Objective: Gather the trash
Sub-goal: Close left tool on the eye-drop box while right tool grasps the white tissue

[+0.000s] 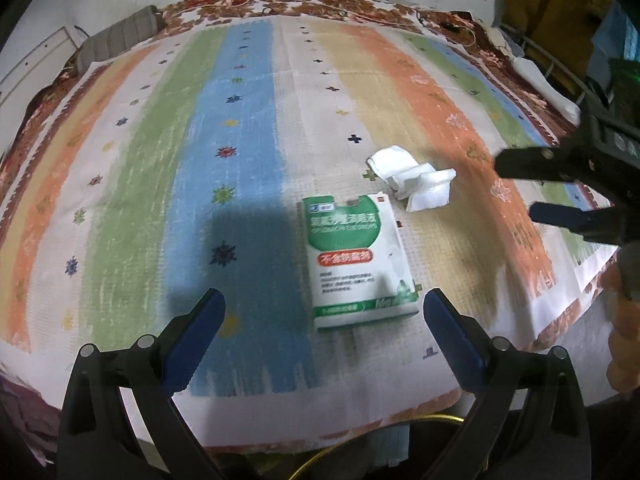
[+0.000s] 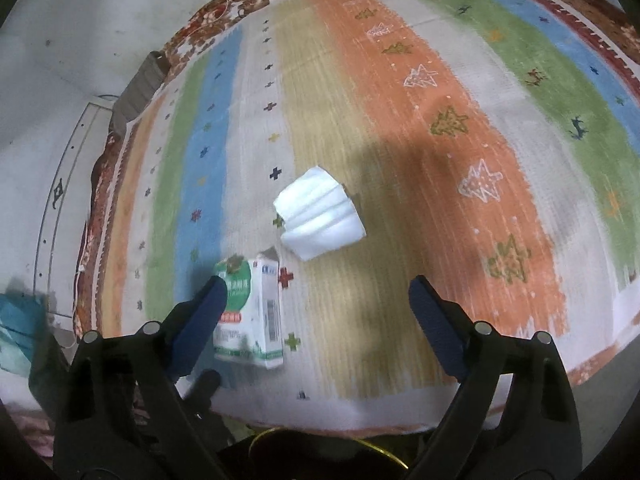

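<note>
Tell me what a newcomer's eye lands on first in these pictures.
The striped blanket in orange, green and blue fills both views. On it lie a green-and-white box and, just beyond, a crumpled white tissue. Both tools, left tool and right tool, stand open and empty above them.

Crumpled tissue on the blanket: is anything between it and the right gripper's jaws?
Nothing visible blocks it. The crumpled tissue lies bare on the striped blanket, ahead of the open right gripper. The green-and-white box sits by the left-hand jaw, off to the side of the tissue. The left gripper faces that box.
</note>
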`<action>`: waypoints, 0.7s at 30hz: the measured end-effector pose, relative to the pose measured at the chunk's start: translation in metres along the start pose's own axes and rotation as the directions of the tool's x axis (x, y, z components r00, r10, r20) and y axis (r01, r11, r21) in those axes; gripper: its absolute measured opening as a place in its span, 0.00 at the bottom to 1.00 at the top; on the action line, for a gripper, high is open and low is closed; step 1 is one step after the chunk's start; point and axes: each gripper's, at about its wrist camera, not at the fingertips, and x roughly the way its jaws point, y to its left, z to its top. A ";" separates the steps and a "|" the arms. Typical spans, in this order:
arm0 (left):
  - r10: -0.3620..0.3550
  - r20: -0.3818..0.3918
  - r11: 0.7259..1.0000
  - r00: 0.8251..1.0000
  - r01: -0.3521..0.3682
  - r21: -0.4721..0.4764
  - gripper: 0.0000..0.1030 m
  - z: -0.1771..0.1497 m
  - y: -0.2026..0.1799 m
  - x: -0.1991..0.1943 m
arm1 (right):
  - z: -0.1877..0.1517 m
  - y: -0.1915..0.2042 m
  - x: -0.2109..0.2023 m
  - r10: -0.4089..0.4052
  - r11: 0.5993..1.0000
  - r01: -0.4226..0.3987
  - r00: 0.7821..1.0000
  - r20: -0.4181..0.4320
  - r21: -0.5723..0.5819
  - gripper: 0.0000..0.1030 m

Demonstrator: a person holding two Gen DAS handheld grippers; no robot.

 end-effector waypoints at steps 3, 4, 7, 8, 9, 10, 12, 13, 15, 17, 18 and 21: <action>-0.020 0.000 0.999 1.000 0.020 0.026 0.95 0.001 -0.005 0.006 | 0.009 -0.005 0.009 0.033 0.998 -0.033 0.999 -0.002 0.050 0.81; -0.029 -0.008 0.999 1.000 0.030 0.027 0.95 0.002 -0.005 0.011 | 0.011 -0.006 0.013 0.031 0.998 -0.031 0.999 -0.006 0.060 0.79; -0.029 -0.024 0.999 0.999 0.029 0.020 0.95 0.004 0.000 0.023 | 0.015 -0.003 0.025 0.035 0.997 -0.033 0.999 -0.027 0.074 0.73; -0.029 -0.027 0.999 0.999 0.030 0.019 0.95 0.005 0.000 0.026 | 0.018 -0.002 0.029 0.043 0.996 -0.040 0.999 -0.033 0.079 0.72; -0.030 -0.031 0.999 0.999 0.031 0.019 0.95 0.006 0.001 0.028 | 0.020 -0.001 0.033 0.050 0.995 -0.047 0.998 -0.036 0.084 0.71; -0.032 -0.036 0.999 0.999 0.033 0.020 0.95 0.007 0.002 0.031 | 0.023 0.000 0.035 0.054 0.995 -0.051 0.998 -0.038 0.087 0.71; -0.038 -0.039 0.999 0.999 0.039 0.027 0.95 0.008 0.001 0.035 | 0.027 0.001 0.041 0.062 0.994 -0.057 0.997 -0.044 0.093 0.69; -0.040 -0.040 0.999 0.998 0.042 0.035 0.95 0.008 0.000 0.037 | 0.031 0.001 0.046 0.066 0.993 -0.060 0.997 -0.051 0.100 0.67; -0.048 -0.040 0.997 0.998 0.050 0.051 0.95 0.011 -0.002 0.038 | 0.035 -0.001 0.053 0.059 0.993 -0.051 0.996 -0.067 0.111 0.64; -0.057 -0.040 0.996 0.998 0.059 0.062 0.95 0.013 -0.004 0.039 | 0.038 -0.003 0.063 0.047 0.992 -0.036 0.995 -0.090 0.117 0.59; -0.059 -0.041 0.996 0.997 0.062 0.066 0.95 0.014 -0.005 0.040 | 0.039 -0.004 0.067 0.045 0.992 -0.033 0.994 -0.099 0.121 0.57; -0.065 -0.050 0.995 0.997 0.069 0.077 0.95 0.016 -0.008 0.045 | 0.043 -0.008 0.078 0.034 0.990 -0.017 0.992 -0.121 0.141 0.49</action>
